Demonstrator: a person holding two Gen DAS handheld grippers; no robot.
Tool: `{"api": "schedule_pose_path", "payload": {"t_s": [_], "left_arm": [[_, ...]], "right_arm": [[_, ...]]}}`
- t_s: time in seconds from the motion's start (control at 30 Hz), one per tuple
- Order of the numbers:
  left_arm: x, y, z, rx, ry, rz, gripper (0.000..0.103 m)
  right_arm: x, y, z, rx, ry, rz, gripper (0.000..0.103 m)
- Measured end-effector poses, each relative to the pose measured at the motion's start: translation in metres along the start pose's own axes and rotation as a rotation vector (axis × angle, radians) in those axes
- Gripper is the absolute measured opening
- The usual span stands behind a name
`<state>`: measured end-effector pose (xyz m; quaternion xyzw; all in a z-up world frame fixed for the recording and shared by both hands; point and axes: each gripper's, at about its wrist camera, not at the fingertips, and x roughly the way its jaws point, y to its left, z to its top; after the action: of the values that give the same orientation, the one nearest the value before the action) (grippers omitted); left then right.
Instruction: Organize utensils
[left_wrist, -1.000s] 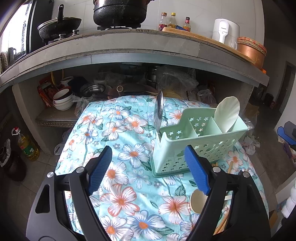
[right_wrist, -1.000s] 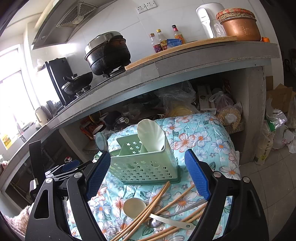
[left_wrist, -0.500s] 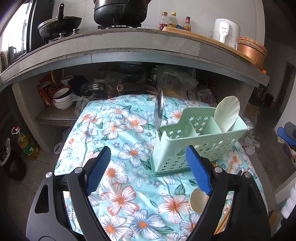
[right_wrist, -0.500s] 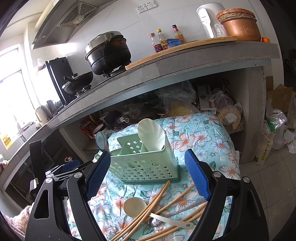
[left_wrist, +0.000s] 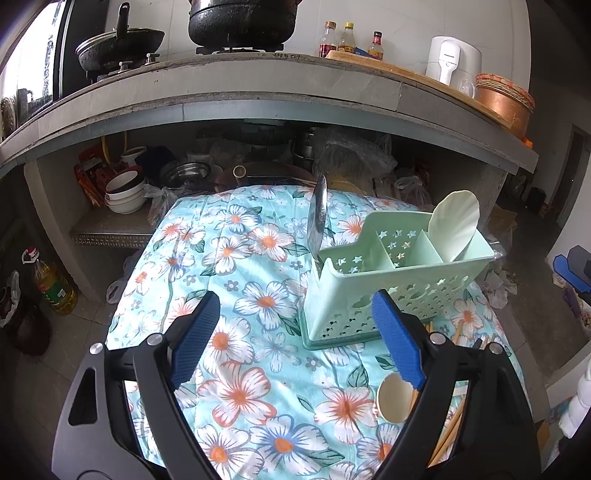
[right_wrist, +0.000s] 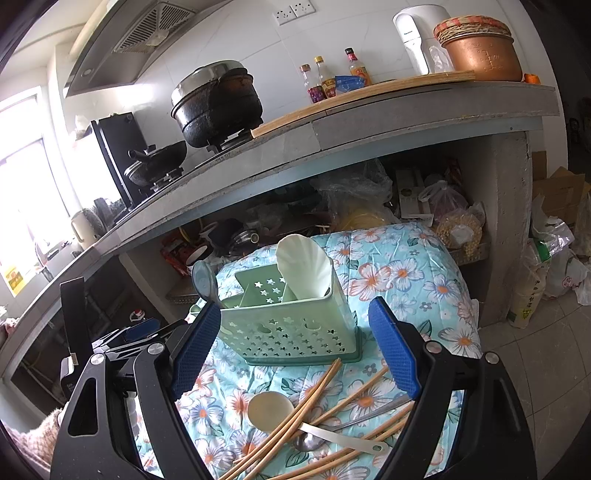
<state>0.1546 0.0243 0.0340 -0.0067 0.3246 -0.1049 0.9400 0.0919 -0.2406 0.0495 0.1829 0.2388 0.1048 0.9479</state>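
On the far left, down on the floor, stands an oil bottle (left_wrist: 55, 286) with a red cap and a green label; the words on it are too small to read. Above it a black wok (left_wrist: 118, 46) and a big black pot (left_wrist: 242, 22) sit on the stove on the grey counter (left_wrist: 258, 103).

The left gripper (left_wrist: 293, 339) hangs over the flowery blue cloth (left_wrist: 236, 258). Its blue pads are spread wide and nothing is between them.

Next comes the green holder (left_wrist: 373, 291) with star holes. It stands upright on the cloth. A shiny metal spoon (left_wrist: 318, 218) sticks up from its left end and a white shell-shaped scoop (left_wrist: 456, 225) leans in its right part.

In front of the holder, more things lie loose on the cloth: a pile of wooden chopsticks (right_wrist: 317, 398), a pale round spoon (right_wrist: 267, 410) and a metal spoon (right_wrist: 340, 441). They cross over each other.

The right gripper (right_wrist: 295, 350) hangs above this pile. Its pads are spread wide too, and they hold nothing.

Up on the counter are three sauce bottles (right_wrist: 327, 77) with labels I cannot read, a white kettle (right_wrist: 417, 37) with small grey writing that is too tiny to make out, and a copper pot (right_wrist: 480, 51) far right.
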Motion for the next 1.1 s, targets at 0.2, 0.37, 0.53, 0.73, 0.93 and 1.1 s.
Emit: {"api": "schedule_pose_path", "payload": {"t_s": [0.2,0.37,0.53,0.73,0.93,1.1], "left_arm": [[0.001,-0.001,-0.001,0.0,0.003,0.002,0.081],[0.001,-0.001,-0.001,0.005,0.005,0.003,0.082],[0.001,-0.003,-0.001,0.012,0.006,0.002,0.083],[0.001,-0.005,-0.003,0.019,0.008,-0.009,0.083],[0.0,-0.004,-0.015,0.034,0.012,-0.036,0.083],[0.004,-0.001,-0.027,0.043,0.033,-0.077,0.083]], "right_arm": [[0.0,0.004,-0.004,-0.002,0.007,0.003,0.08],[0.0,0.005,-0.004,-0.002,0.009,0.004,0.08],[0.001,0.002,-0.004,0.004,0.013,-0.004,0.08],[-0.007,-0.018,-0.012,0.026,0.028,-0.059,0.08],[-0.009,-0.042,-0.03,0.072,0.095,-0.102,0.08],[-0.009,-0.043,-0.048,0.077,0.144,-0.111,0.08]]}}
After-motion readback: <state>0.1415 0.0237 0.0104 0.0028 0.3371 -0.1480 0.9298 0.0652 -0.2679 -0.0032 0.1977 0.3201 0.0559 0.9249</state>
